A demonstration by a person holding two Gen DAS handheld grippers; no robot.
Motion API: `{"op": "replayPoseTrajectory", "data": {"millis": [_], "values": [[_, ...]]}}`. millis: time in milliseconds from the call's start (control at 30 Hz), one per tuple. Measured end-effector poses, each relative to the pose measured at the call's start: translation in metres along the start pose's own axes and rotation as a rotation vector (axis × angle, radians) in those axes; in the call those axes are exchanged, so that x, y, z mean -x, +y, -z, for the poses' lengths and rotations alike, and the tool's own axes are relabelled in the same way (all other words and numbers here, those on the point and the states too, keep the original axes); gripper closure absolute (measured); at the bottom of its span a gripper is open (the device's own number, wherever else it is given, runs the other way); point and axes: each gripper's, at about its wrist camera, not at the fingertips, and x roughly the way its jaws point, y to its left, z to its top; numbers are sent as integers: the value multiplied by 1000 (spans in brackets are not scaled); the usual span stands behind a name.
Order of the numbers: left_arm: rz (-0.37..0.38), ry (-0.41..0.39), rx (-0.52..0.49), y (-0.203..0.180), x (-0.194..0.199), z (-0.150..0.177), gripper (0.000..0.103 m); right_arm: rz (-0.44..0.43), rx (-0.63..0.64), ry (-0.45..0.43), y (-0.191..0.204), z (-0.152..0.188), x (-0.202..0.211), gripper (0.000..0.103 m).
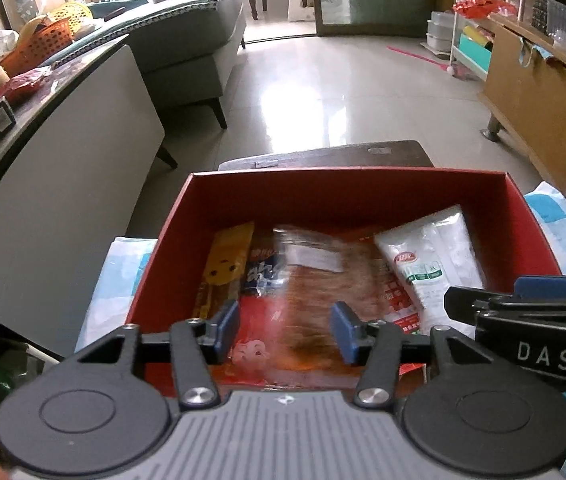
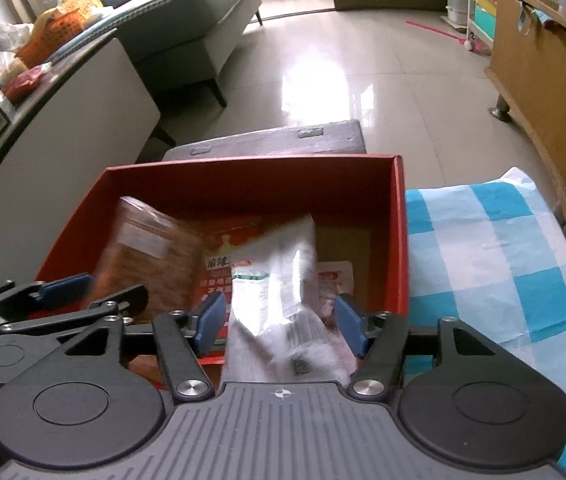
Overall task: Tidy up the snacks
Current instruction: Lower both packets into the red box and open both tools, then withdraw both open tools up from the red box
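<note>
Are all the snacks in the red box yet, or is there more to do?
Nearly, it seems. Several packets already lie in the red box: a yellow one, a clear brown one and a white one. The left gripper and right gripper are open, holding nothing. No loose snacks show on the checked cloth.

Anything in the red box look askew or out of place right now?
Nothing spilled or damaged. In the red box the white packet lies tilted, propped against the other snacks, and the clear bag of brown snacks leans on the left wall. Both grippers, left and right, hover open.
</note>
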Motion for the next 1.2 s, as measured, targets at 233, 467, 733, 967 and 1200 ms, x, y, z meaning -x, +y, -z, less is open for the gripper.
{"op": "replayPoseTrajectory", "data": {"millis": [233,467,733,967,1200], "values": [[1,-10,1,3,12,2,55,15,20,-11,3,1,10,32],[15,-30,9,7,31,6,55,17,36,-24,8,7,28,29],[33,-40,23,16,55,19,54,-5,44,-37,15,18,50,25],[41,-44,21,23,70,31,53,-16,52,-34,22,31,62,24],[41,-33,4,28,78,45,53,-18,67,-8,28,46,68,21]]}}
